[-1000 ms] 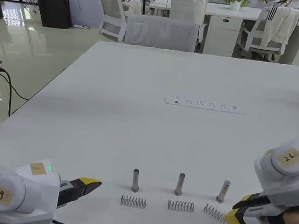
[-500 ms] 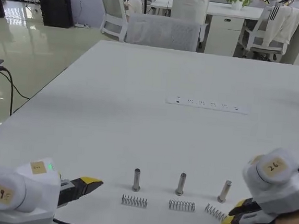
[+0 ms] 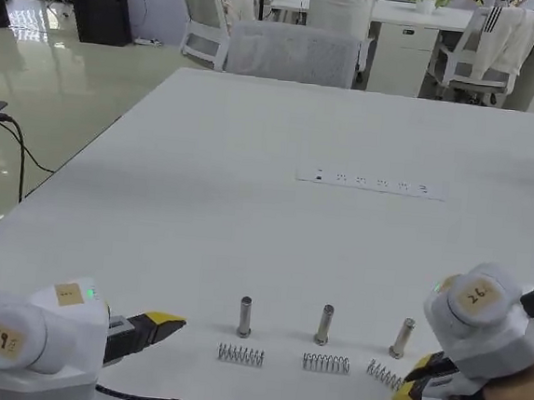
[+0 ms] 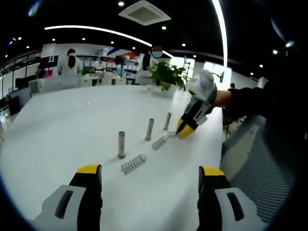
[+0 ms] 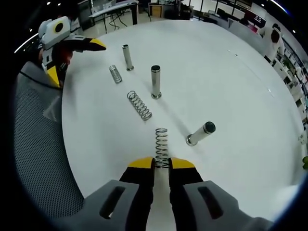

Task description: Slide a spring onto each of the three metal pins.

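Three metal pins stand in a row near the table's front: left pin (image 3: 245,316), middle pin (image 3: 324,324), right pin (image 3: 403,336), which leans a little. A spring lies in front of each: left spring (image 3: 240,354), middle spring (image 3: 326,362), right spring (image 3: 383,373). My right gripper (image 3: 411,389) is low on the table, and its jaws are pinched on the near end of the right spring (image 5: 161,142). My left gripper (image 4: 149,171) stands open at the front left, apart from the left spring (image 4: 134,163), with nothing between its jaws.
A white power strip (image 3: 369,183) lies flat further back on the white table (image 3: 248,208). Office chairs (image 3: 294,53) stand past the far edge. A grey mesh chair seat (image 5: 43,144) is close to the table's front edge.
My right gripper has dropped lower and moved slightly left, and its jaws have come together on the right spring's end. The left gripper has stayed where it was.
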The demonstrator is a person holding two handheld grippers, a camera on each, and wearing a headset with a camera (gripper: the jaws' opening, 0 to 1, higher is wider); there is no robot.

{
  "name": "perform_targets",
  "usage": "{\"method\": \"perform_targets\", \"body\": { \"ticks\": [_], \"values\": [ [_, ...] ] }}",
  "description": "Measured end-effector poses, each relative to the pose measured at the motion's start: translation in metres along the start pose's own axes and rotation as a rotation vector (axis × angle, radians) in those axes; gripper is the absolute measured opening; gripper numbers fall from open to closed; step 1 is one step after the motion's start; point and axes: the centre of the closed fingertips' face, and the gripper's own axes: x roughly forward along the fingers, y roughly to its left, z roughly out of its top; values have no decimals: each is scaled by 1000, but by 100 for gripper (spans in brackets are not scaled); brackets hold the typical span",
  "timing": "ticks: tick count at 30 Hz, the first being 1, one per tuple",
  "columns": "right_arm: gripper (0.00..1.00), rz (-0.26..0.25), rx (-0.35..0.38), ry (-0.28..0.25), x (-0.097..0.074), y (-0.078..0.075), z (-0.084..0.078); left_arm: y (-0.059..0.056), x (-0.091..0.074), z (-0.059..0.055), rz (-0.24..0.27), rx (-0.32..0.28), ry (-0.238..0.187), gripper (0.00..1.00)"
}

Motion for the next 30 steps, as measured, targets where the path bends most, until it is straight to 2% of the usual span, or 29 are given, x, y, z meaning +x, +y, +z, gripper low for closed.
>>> {"method": "perform_targets", "body": {
  "ticks": [6, 13, 17, 22, 30],
  "values": [
    [8, 2, 11, -5, -1, -1, -1, -2, 0, 2, -4, 6, -2, 78],
    [8, 25, 25, -7, -8, 6, -1, -5, 0, 6, -16, 17, -5, 76],
    [8, 52, 27, -29, -13, 16, 7, -9, 1, 9, -31, 27, -2, 75],
    [8, 77, -4, -45, -16, 29, 16, -12, 1, 14, -51, 41, 1, 72],
    [8, 125, -68, -66, -18, 50, 33, -26, 9, 20, -129, 98, 28, 63]
  ]
}}
